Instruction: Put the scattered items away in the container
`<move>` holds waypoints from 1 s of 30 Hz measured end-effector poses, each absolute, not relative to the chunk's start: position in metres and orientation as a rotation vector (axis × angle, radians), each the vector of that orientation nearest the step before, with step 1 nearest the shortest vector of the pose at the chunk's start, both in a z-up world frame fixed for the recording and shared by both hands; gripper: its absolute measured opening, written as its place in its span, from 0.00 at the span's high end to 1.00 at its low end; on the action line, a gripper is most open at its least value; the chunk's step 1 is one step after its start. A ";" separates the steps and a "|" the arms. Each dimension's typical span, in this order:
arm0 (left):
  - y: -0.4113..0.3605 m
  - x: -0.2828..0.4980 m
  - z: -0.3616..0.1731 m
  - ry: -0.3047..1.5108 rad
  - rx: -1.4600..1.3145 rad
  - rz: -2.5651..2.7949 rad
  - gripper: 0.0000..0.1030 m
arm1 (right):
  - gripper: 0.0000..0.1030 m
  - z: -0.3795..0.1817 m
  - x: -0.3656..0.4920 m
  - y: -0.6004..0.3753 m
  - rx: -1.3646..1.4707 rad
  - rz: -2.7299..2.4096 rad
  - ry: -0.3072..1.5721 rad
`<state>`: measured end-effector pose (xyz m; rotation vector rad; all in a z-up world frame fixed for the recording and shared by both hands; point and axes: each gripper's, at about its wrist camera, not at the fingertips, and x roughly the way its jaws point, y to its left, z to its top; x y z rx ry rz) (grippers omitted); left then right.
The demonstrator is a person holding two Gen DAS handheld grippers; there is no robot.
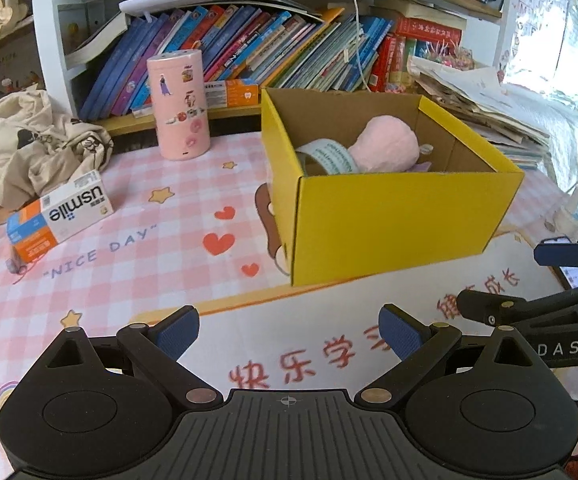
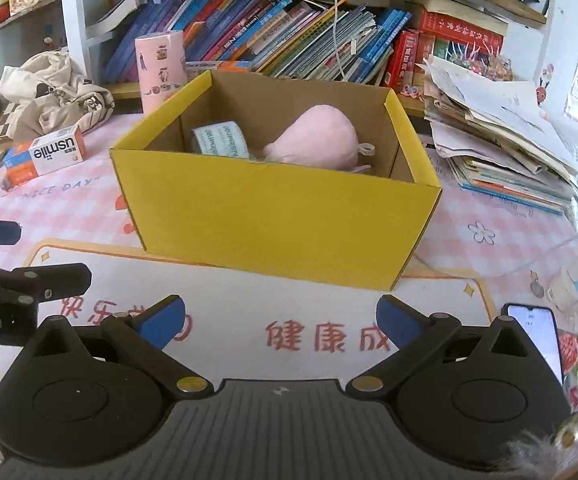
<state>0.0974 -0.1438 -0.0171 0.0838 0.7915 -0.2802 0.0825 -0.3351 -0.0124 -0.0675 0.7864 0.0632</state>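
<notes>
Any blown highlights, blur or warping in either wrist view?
Left wrist: the window at right is blown out, and the bookshelf bows with fisheye. Right wrist: the lit phone screen glares white; the yellow cardboard box stays sharp, corners vignetted.

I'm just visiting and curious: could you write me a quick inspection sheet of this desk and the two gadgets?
Surface: pink checked desk mat, printed with hearts.
Job's things: yellow cardboard box holds a pink plush toy and a tape roll; usmile box lies outside.
Clutter: pink sticker-covered canister, crumpled cloth, paper stack, phone.
Grippers: left gripper and right gripper, jaws open, empty.
Cables: white cable hanging before the books.
Surroundings: bookshelf of leaning books.
</notes>
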 end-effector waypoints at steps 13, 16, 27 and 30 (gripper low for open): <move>-0.104 0.082 -0.013 0.770 0.059 -0.285 0.05 | 0.00 -0.006 0.061 -0.295 -0.096 0.060 0.759; -0.097 0.079 -0.013 0.765 0.058 -0.291 0.05 | 0.00 -0.005 0.057 -0.287 -0.102 0.064 0.753; -0.063 0.066 -0.015 0.760 0.031 -0.272 0.05 | 0.00 -0.005 0.047 -0.252 -0.130 0.090 0.755; -0.050 0.062 -0.017 0.767 0.018 -0.252 0.05 | 0.00 -0.006 0.046 -0.239 -0.142 0.110 0.759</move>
